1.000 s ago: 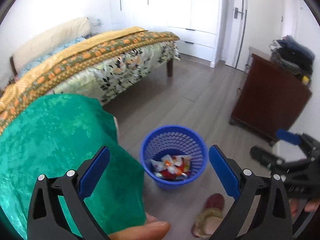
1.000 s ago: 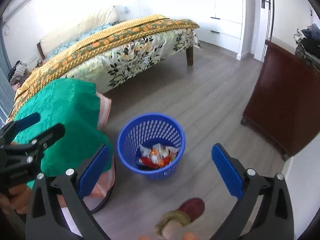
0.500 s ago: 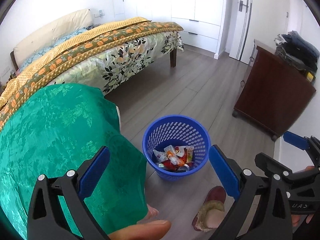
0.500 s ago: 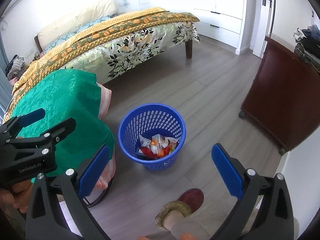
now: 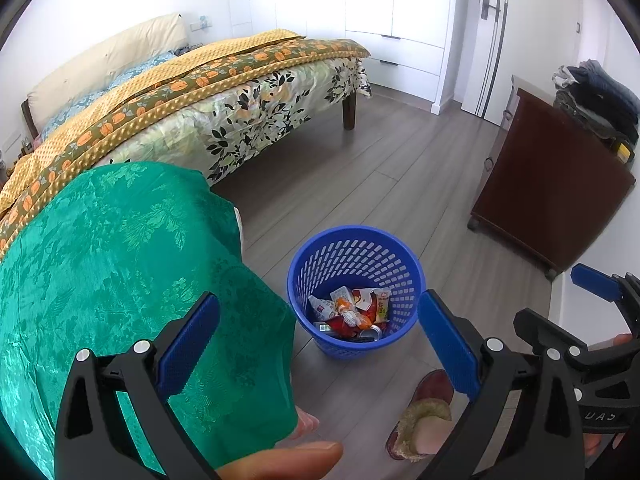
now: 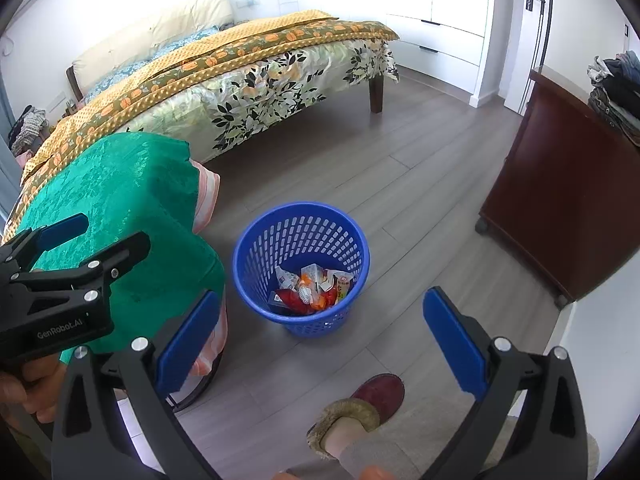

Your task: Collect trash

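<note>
From the left wrist view, our left gripper point(image 5: 318, 346) hangs with jaws wide and nothing between them, high above the blue basket point(image 5: 356, 249) standing on the wood floor point(image 5: 352, 184). The trash point(image 5: 352, 312), bright wrappers and what looks like a can, lies heaped in its bottom. A green cloth point(image 5: 120, 264) drapes something just beside the basket, and a slippered foot point(image 5: 424, 412) stands near. Over to the right wrist view: our right gripper point(image 6: 320, 340) is also spread wide and empty, the basket point(image 6: 300, 216) directly ahead. No loose litter shows on the floor, so we judge the collecting nearly done. For any further pick, we'd scan first and keep clear of that cloth.
</note>
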`<state>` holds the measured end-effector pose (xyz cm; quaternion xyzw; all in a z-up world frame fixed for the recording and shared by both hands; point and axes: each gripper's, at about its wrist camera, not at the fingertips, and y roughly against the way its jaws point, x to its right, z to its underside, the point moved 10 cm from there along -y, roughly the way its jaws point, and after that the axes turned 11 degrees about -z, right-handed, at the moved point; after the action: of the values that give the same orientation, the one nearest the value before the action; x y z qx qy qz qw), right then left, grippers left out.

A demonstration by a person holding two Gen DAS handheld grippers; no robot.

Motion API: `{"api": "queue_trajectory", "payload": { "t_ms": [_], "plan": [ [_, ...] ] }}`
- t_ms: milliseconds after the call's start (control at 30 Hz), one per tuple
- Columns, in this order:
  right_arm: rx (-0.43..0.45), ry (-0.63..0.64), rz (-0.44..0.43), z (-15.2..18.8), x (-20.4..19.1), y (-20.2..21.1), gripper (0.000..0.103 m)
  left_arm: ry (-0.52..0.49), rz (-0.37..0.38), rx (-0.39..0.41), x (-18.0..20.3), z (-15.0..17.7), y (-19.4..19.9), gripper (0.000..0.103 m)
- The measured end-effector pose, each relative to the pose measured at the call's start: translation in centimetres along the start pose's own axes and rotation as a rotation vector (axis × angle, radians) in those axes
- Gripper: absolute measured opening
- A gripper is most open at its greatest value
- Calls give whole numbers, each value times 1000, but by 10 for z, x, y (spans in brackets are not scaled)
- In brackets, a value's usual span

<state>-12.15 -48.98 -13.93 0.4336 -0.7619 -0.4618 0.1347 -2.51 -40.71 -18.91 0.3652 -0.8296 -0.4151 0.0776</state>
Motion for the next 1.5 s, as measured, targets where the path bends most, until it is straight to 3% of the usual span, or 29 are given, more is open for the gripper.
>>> {"api": "queue_trajectory", "payload": {
  "t_ms": [1500],
  "plan": [
    [-16, 5, 4, 8, -4, -4, 98, 0, -10, 5, -7, 4, -1, 98]
  ]
}}
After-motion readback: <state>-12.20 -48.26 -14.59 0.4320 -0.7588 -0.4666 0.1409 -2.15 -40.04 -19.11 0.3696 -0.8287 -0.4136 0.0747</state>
